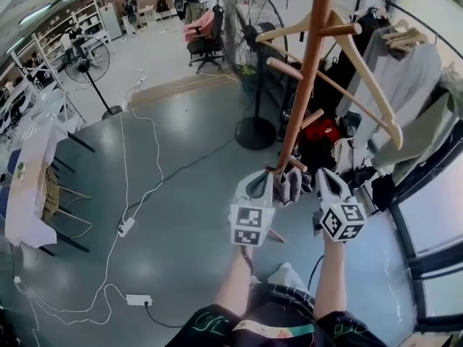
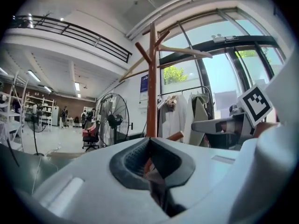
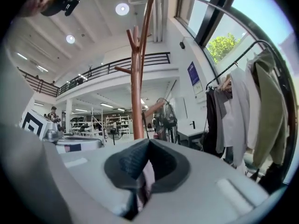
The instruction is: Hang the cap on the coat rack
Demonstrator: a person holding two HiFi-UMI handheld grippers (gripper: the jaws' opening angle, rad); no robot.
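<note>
A brown wooden coat rack (image 1: 307, 71) rises right in front of me, with pegs sticking out along its pole. A grey cap (image 1: 291, 185) hangs between my two grippers, close against the pole's lower pegs. My left gripper (image 1: 269, 178) is shut on the cap's left side, and my right gripper (image 1: 318, 176) is shut on its right side. In the left gripper view, dark fabric (image 2: 156, 181) is pinched in the shut jaws, and the rack (image 2: 152, 78) stands just beyond. The right gripper view shows pale fabric (image 3: 147, 178) between the pads, with the rack (image 3: 136, 87) straight ahead.
A wooden hanger (image 1: 362, 63) hangs on the rack's upper pegs. To the right is a garment rail with clothes (image 1: 405, 71), and a large standing fan (image 1: 249, 27) is behind the rack. Cables and a power strip (image 1: 137, 299) lie on the floor, and a table (image 1: 32, 186) stands at left.
</note>
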